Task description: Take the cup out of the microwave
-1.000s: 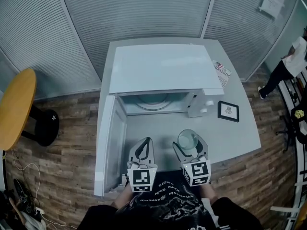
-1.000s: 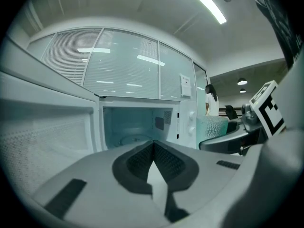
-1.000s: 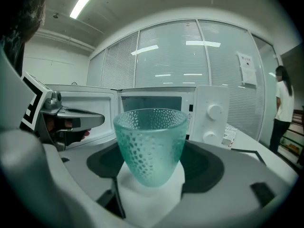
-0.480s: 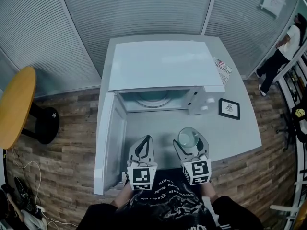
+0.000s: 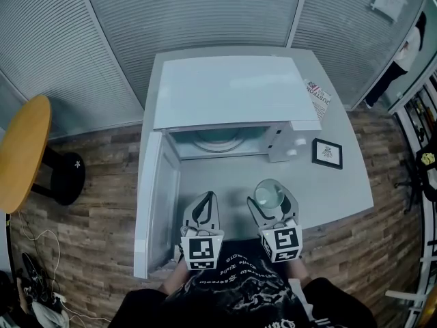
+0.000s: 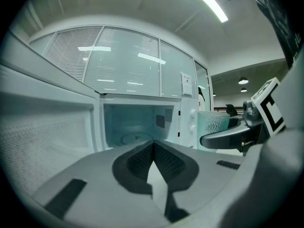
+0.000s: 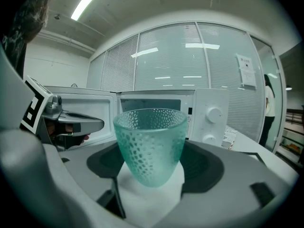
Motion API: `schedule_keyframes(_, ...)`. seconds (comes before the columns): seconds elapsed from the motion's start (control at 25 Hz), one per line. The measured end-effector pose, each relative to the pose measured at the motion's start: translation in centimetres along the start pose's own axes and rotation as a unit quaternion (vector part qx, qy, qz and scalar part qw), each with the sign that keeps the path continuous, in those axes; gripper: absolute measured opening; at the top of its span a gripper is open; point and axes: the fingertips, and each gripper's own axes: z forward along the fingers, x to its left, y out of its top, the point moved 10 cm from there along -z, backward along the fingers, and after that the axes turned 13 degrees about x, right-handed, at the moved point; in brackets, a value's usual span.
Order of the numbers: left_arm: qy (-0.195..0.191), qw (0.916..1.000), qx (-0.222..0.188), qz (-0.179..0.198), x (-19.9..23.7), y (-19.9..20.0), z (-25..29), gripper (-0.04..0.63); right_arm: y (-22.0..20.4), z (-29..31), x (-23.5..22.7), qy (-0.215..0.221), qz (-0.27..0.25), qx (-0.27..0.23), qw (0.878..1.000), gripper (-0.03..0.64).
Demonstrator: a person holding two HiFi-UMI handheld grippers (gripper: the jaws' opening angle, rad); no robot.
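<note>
Right gripper [image 5: 272, 191] clasps cup [image 5: 268, 197] before microwave [image 5: 229, 91]; left gripper [image 5: 205, 202] closed, empty. I'd hold the cup level, lowering gently to desk [image 5: 341, 190].

Person [image 5: 411, 46]: walks farther off from the surface [image 5: 341, 183], now only a thin strip at my head view's right edge.
Microwave [image 5: 225, 91]: sits a touch higher in my head view, as my head tips slightly.

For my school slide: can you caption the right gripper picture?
Right gripper holds a green glass cup in front of the open microwave.
</note>
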Motion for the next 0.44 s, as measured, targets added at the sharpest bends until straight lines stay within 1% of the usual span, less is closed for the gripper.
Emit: schedule_keyframes(0.44,0.004,1.0,-0.001,-0.002,0.39,0.37,0.54,0.006,0.58,0.44,-0.16,0.001,-0.007,-0.002,1.0,0.362)
